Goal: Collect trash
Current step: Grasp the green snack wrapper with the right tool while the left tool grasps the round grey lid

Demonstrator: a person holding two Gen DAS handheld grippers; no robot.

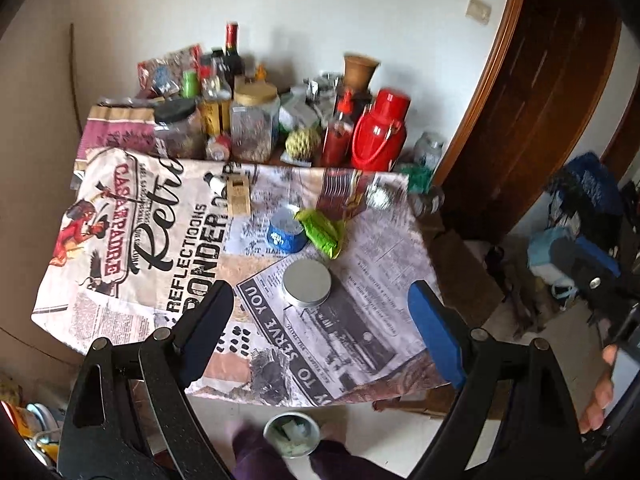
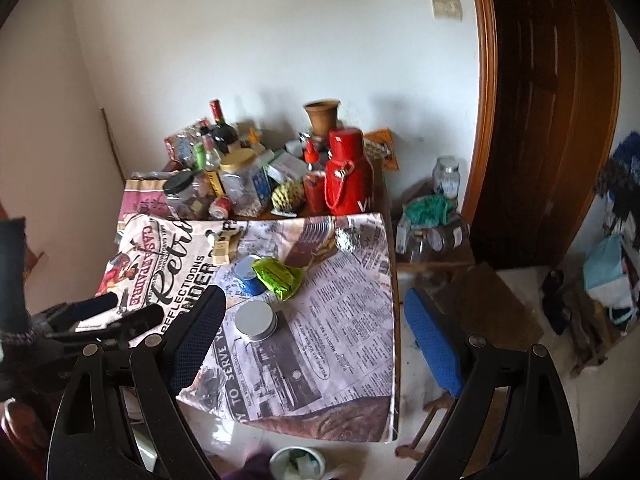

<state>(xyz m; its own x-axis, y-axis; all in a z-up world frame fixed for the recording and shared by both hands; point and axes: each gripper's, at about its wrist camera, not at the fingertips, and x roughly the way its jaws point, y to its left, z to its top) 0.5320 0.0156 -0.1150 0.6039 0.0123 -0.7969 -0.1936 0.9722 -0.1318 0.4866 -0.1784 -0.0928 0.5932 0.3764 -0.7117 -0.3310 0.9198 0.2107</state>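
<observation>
A table draped in a newsprint-patterned cloth is seen, its far edge at twelve o'clock crowded with jars and a red flask. Near the cloth's centre a green wrapper is found touching a blue can; a round tin lies at six o'clock from them. A small bin stands on the floor below. The left gripper and right gripper are held wide apart, empty.
</observation>
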